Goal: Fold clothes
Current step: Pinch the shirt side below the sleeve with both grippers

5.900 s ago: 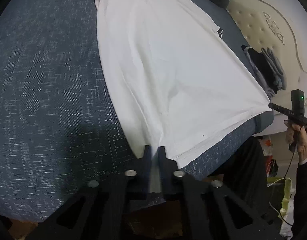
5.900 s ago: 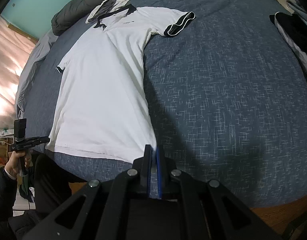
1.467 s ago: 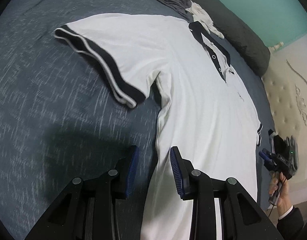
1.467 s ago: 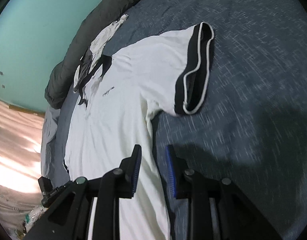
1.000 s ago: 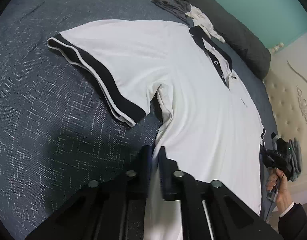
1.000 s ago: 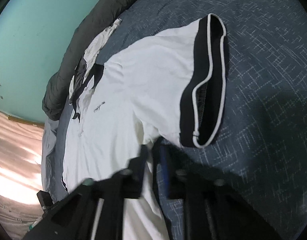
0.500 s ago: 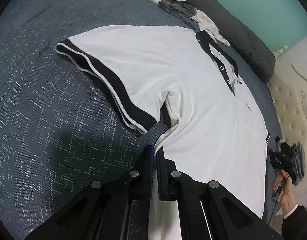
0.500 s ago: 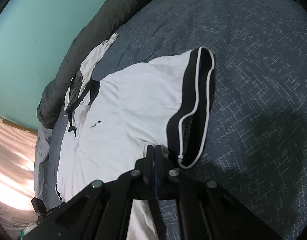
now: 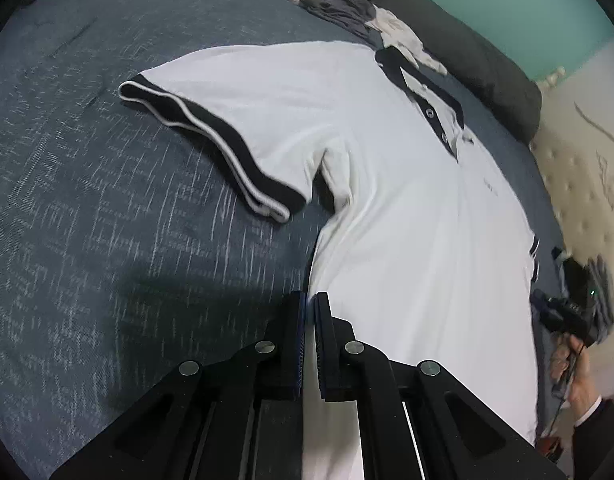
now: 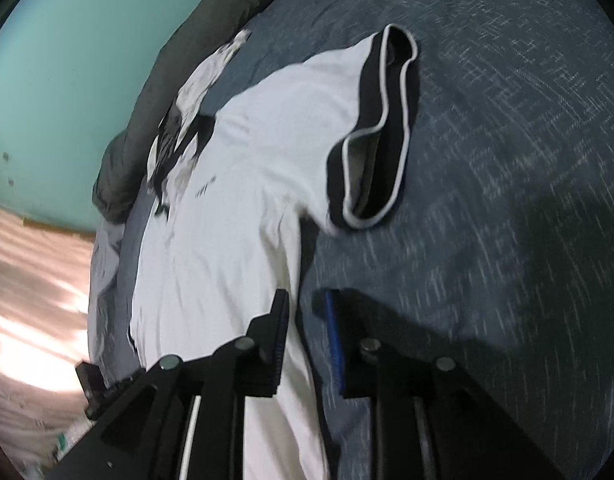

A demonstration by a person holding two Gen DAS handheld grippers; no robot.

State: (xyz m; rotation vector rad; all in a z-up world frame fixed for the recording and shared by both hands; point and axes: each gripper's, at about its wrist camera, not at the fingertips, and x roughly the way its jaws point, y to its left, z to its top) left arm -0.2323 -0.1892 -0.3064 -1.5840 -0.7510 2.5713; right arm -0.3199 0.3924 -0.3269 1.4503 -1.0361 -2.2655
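Polo shirt (image 9: 395, 208), white with dark trim, lies face up and spread flat on the blue-grey bed (image 9: 87, 200), collar toward the dark bolster (image 9: 467, 48) at the far edge. From my left wrist view, my left tongs (image 9: 310, 304) are pressed together on the shirt's side edge, just below the armpit, with a sliver of white cloth between them. I hold the seam there because a lengthwise fold needs that edge lifted as a line rather than a bunch. The near sleeve (image 9: 211, 136) lies out flat on the bed, its dark cuff clear of my grip. A small heap of other clothes (image 9: 347, 4) rests by the bolster, apart from the shirt. At the far right of this view a hand grips my other tool.

From my right wrist view, my right tongs (image 10: 305, 312) stand parted, one finger over the shirt's opposite side edge, the other over bare bed, so the seam runs between them; they have hold of nothing. The sleeve on this side (image 10: 379, 120) is rucked up, its cuff gaping open. I judge the shirt is not yet folded over anywhere.
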